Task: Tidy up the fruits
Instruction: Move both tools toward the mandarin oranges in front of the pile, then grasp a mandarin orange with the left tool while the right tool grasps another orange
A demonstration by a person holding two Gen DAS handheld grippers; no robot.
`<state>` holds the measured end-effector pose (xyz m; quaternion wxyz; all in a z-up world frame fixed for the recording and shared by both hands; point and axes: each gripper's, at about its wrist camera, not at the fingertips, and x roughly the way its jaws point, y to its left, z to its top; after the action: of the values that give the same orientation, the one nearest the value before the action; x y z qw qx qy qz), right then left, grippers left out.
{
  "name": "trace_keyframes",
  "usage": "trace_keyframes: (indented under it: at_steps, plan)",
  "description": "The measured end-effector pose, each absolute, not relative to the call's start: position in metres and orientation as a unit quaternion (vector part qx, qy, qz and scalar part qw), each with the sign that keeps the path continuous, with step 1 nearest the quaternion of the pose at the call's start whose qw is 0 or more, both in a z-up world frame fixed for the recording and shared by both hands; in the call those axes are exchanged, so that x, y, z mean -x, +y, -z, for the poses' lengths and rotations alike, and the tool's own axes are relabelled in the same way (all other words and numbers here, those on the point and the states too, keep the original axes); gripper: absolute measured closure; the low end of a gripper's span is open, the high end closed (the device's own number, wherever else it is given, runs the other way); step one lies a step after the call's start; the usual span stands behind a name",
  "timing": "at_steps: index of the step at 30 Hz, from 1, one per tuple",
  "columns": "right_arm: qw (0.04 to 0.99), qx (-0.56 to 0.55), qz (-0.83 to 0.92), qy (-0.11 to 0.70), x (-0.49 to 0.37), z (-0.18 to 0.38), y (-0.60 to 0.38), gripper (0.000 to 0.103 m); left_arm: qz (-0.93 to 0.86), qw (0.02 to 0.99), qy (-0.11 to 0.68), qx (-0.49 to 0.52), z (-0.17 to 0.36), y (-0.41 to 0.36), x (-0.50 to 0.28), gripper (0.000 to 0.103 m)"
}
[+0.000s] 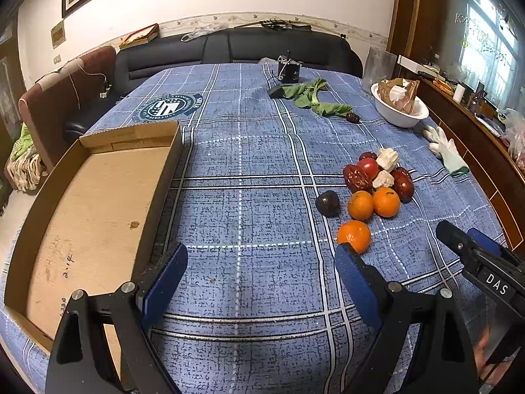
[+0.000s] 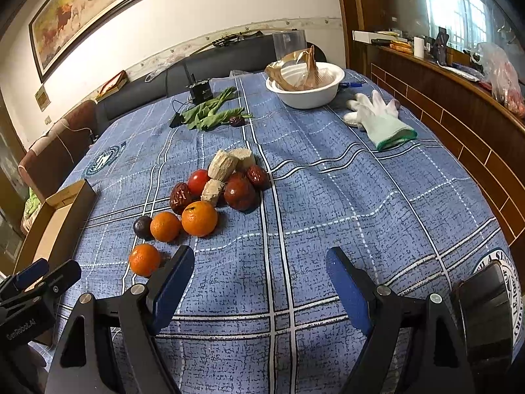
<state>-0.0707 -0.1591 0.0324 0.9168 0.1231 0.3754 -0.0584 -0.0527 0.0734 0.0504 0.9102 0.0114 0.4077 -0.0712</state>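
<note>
While both tongs [image 1: 261, 262] gape, the fruit cluster [image 2: 210, 197] trails toward the cardboard tray [image 1: 98, 203].

"DAS" on the right gripper [image 1: 472, 249] body, "GenRobot.AI" on the left gripper [image 2: 42, 277] body, "2.1" (last mark unclear) handwritten inside the cardboard box [image 1: 98, 203]

tablecloth [image 2: 328, 203] blue, white-and-black plaid | mandarins [image 2: 199, 218] orange | tomato [image 2: 198, 181] red | dates [image 2: 239, 193] dark red-brown | bowl [image 2: 305, 97] white | glove [image 2: 377, 120] white, green cuff | tray [image 1: 98, 216] tan cardboard
</note>
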Motion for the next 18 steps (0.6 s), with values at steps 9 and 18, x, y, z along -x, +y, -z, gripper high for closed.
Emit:
trace_keyframes:
  at_steps: [9,18]
  plan:
    - [0.892,-0.187,-0.046,0.41,0.035,-0.038,-0.165,0.017,0.134,0.892,0.432,0.007,-0.035,0.068,0.043,0.012]
    - [0.885,-0.172,-0.069,0.427,0.0,-0.028,-0.151,0.031,0.191,0.876,0.442,-0.03,-0.025,0.028,0.021,0.031]
